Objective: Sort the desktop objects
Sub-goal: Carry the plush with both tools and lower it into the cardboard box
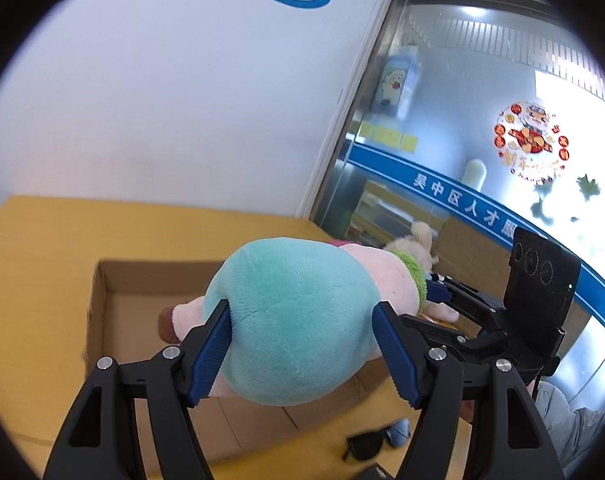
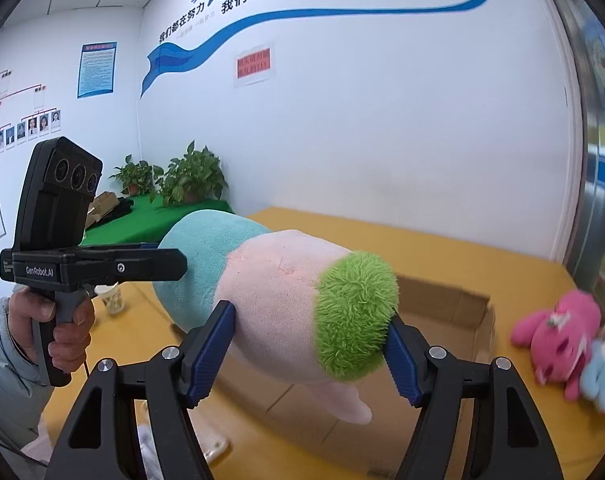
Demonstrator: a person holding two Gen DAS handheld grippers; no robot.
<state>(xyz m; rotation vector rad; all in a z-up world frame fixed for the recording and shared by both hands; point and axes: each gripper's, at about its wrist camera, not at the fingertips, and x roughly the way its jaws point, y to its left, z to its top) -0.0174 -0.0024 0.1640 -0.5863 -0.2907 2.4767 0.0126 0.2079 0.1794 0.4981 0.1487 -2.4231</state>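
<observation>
A plush toy with a teal rear, pink body and green furry collar is held in the air by both grippers over an open cardboard box (image 1: pixel 102 280). My left gripper (image 1: pixel 302 320) is shut on the toy's teal end (image 1: pixel 290 320). My right gripper (image 2: pixel 314 328) is shut on the pink body and green collar (image 2: pixel 294 304). The box also shows in the right wrist view (image 2: pixel 454 300), below and behind the toy. The right gripper appears in the left wrist view (image 1: pixel 442 292), and the left gripper in the right wrist view (image 2: pixel 162 260).
The box stands on a yellow table (image 1: pixel 42 260). Black sunglasses (image 1: pixel 366 446) lie near the front edge. A pink plush (image 2: pixel 558 336) and a light blue plush (image 2: pixel 604 376) lie at the right of the box. A beige plush (image 1: pixel 414 244) lies behind. A cup (image 2: pixel 112 300) stands left.
</observation>
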